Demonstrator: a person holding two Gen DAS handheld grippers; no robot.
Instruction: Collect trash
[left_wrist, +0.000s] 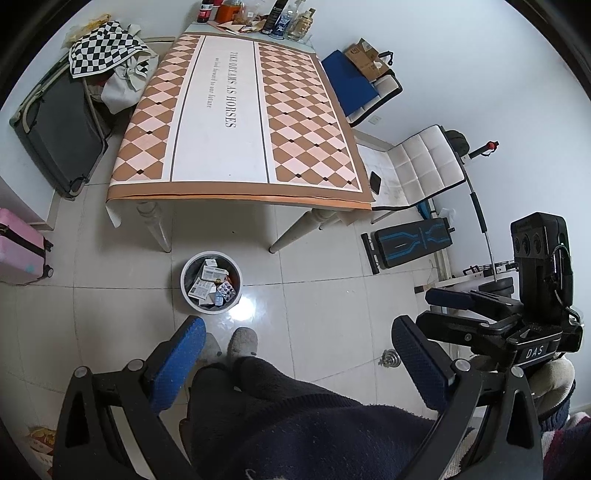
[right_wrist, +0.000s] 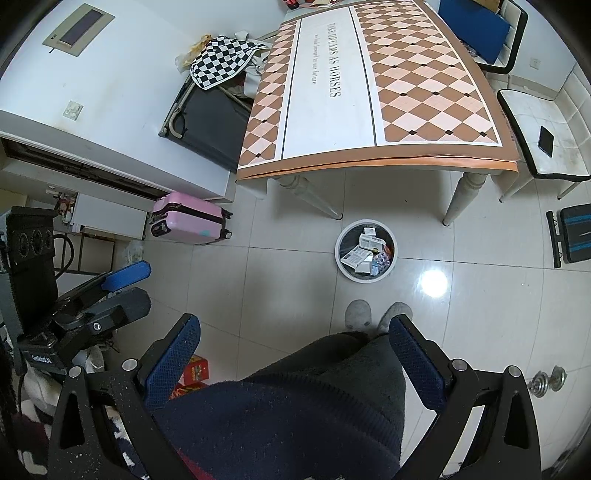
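Note:
A round white trash bin (left_wrist: 186, 291) stands on the tiled floor in front of the table; it holds several medicine boxes (left_wrist: 212, 275) and a blister pack (left_wrist: 226, 291). It also shows in the right wrist view (right_wrist: 341, 264). My left gripper (left_wrist: 297, 343) is open and empty, held high above the floor over my legs. My right gripper (right_wrist: 293, 341) is open and empty at about the same height. Each gripper shows at the edge of the other's view: the right gripper (left_wrist: 476, 306) and the left gripper (right_wrist: 125, 291).
A table with a diamond-pattern cloth (left_wrist: 240, 122) stands ahead, with bottles and clutter (left_wrist: 258, 18) at its far end. White chairs (left_wrist: 417, 166) and a fitness bench (left_wrist: 413, 243) are to the right. A dark suitcase (left_wrist: 59, 136) and a pink suitcase (right_wrist: 188, 218) are to the left.

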